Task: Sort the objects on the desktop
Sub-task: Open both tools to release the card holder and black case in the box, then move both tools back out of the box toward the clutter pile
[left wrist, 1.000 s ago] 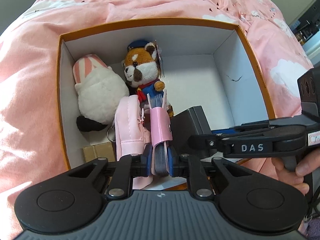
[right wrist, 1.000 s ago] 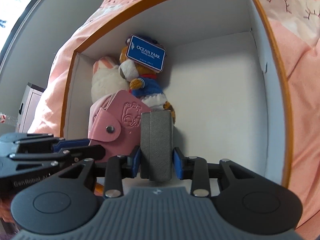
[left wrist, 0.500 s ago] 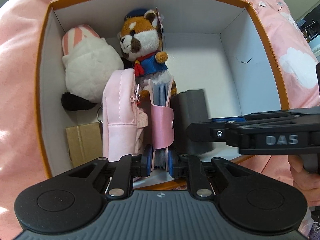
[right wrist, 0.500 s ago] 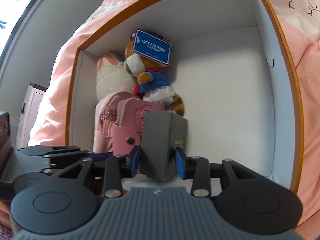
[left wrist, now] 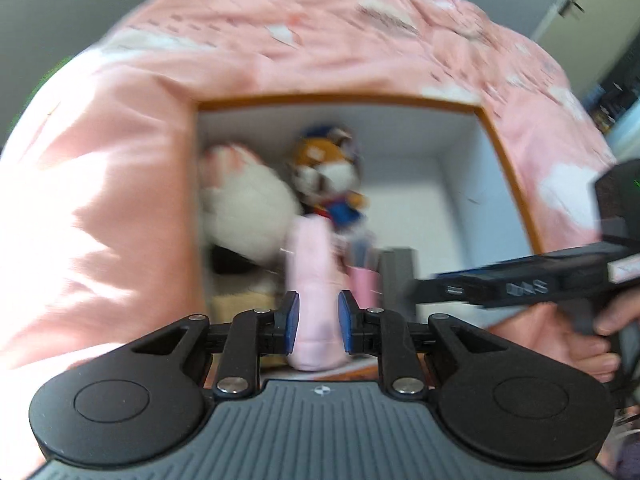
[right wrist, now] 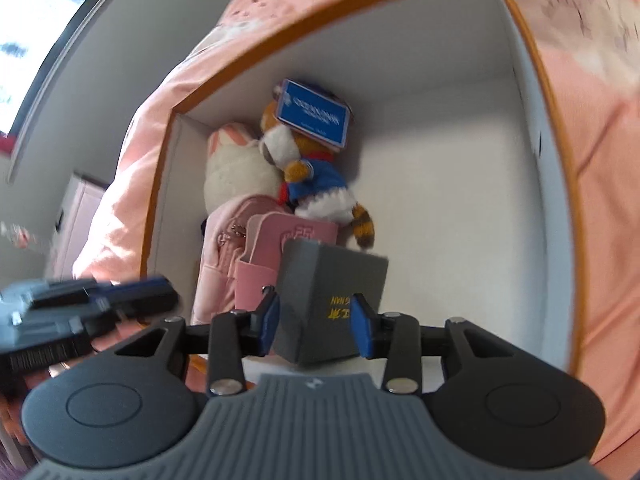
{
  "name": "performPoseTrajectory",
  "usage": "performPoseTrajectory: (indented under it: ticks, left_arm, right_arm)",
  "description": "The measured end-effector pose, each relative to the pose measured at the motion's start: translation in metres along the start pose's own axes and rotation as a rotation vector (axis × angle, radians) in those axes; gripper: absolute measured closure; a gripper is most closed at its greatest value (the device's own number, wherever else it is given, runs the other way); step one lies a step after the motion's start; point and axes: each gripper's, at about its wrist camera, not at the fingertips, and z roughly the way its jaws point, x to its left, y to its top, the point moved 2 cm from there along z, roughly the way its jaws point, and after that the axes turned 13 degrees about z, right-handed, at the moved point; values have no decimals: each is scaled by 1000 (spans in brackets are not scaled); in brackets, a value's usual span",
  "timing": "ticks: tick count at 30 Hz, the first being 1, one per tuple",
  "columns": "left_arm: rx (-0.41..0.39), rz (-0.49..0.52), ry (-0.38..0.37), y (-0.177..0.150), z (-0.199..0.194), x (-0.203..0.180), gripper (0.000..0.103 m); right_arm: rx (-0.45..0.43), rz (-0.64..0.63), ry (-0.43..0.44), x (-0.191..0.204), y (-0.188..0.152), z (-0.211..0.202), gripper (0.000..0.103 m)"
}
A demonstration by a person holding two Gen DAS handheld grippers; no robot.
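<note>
While the right hand-held gripper (right wrist: 315, 330) is clamping the upright grey wallet (right wrist: 330, 304) just inside the orange-rimmed box (right wrist: 520, 120), the left hand-held gripper (left wrist: 315, 322) is hanging empty, its narrow jaws having just opened off the pink card holder (left wrist: 364, 286) ahead

A bed covered with a pink quilt (left wrist: 120, 184) carries an open box (right wrist: 532, 92) with an orange rim and white inside, sunk into the soft bedding.
</note>
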Motion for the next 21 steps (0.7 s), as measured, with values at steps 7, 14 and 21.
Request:
performPoseTrajectory:
  ticks: [7,14,21]
  left_arm:
    - [-28,-106,122,-12,-7,39,80]
    - [-31,-192,91,-27,-3,58,80]
    - [-20,-227,10,-33,8,64,80]
  right_arm:
    - [49,-497,-276,30,4,16,89]
    - [185,-677,-350,34,14,59,98]
    - [166,-773,-382,40,11,70,103]
